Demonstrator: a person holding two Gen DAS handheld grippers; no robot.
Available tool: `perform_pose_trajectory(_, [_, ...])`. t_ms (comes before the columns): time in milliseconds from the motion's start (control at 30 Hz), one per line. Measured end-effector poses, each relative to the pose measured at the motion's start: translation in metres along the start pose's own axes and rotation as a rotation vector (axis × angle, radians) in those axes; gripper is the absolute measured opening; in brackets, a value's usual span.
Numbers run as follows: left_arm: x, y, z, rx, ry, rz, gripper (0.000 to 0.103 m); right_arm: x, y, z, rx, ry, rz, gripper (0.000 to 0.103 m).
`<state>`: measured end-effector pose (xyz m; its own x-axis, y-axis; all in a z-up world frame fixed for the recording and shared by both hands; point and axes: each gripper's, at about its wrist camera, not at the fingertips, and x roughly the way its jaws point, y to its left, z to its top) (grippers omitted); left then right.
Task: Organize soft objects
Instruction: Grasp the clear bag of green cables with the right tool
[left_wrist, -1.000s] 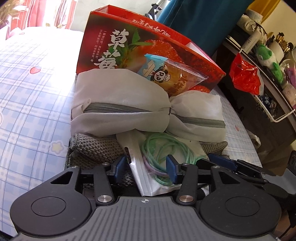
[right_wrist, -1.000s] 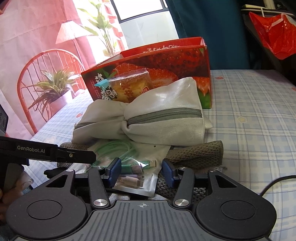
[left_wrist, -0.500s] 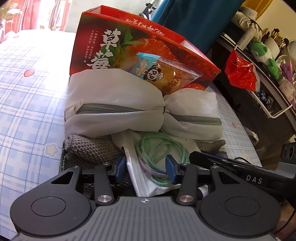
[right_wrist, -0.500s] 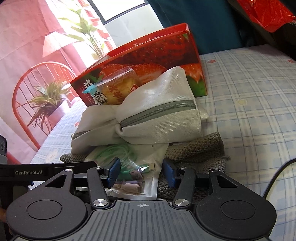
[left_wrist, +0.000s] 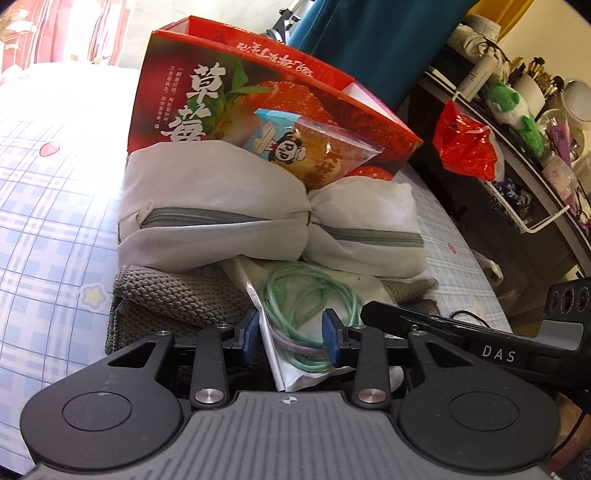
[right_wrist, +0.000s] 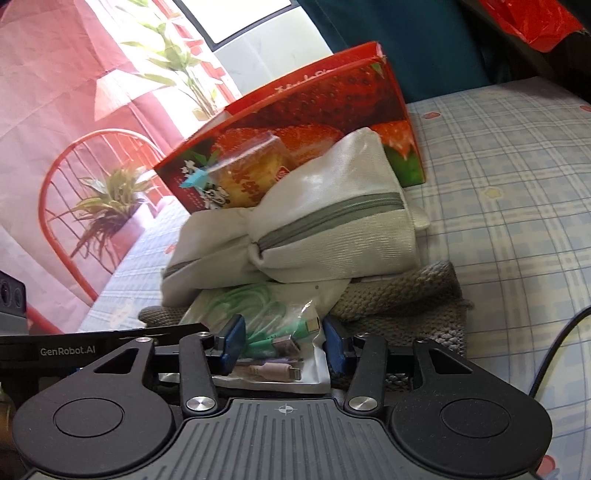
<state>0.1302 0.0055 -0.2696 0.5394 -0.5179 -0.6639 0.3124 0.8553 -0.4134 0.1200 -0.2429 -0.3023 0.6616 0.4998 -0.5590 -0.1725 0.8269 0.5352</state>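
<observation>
Checked blue-and-white cloth (left_wrist: 55, 229) with small strawberry and star prints covers the surface. On it lies a pile of soft things. At the bottom is a grey knitted cloth (left_wrist: 177, 295), folded and coarse in weave. On that rests a clear bag of cables (left_wrist: 306, 306), holding coiled green and pale purple cords; the right wrist view shows their plugs at the bag's near end. Over the bag's far end lies a pale zip pouch (left_wrist: 221, 206), cinched in the middle so it bulges like a bow, with a grey zipper running along both halves. A snack packet (left_wrist: 314, 151) with a panda face leans on the pouch's far side, against a red strawberry box (left_wrist: 229, 99) that stands open behind the pile.

Both grippers point at the pile's near edge, side by side. The left gripper (left_wrist: 291, 341) has its blue pads either side of the bag's left part and is closing; the right pad touches the plastic, the left pad stands just beside its edge. The right gripper (right_wrist: 282, 343) straddles the plug end of the bag and is closing too, with its pads near the plastic but not clearly pressing it.

To the right, well apart, a red plastic bag (left_wrist: 465, 144) hangs by a cluttered shelf (left_wrist: 535, 206).
</observation>
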Motion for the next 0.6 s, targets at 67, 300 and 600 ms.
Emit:
perform_pose_trajectory(67, [-0.002,0.001,0.0,-0.006,-0.002,-0.008,0.038,-0.004,0.001,0.0,-0.002,-0.01,0.012,0.04])
perform_pose_trajectory(300, [-0.008,0.004,-0.002,-0.026,-0.004,-0.02,0.036,-0.011,0.009,-0.001,-0.032,-0.016,0.016,0.037])
perform_pose_trajectory(600, [-0.016,0.0,-0.003,0.008,-0.02,-0.022,0.036,-0.021,0.017,0.001,-0.09,-0.046,0.015,0.037])
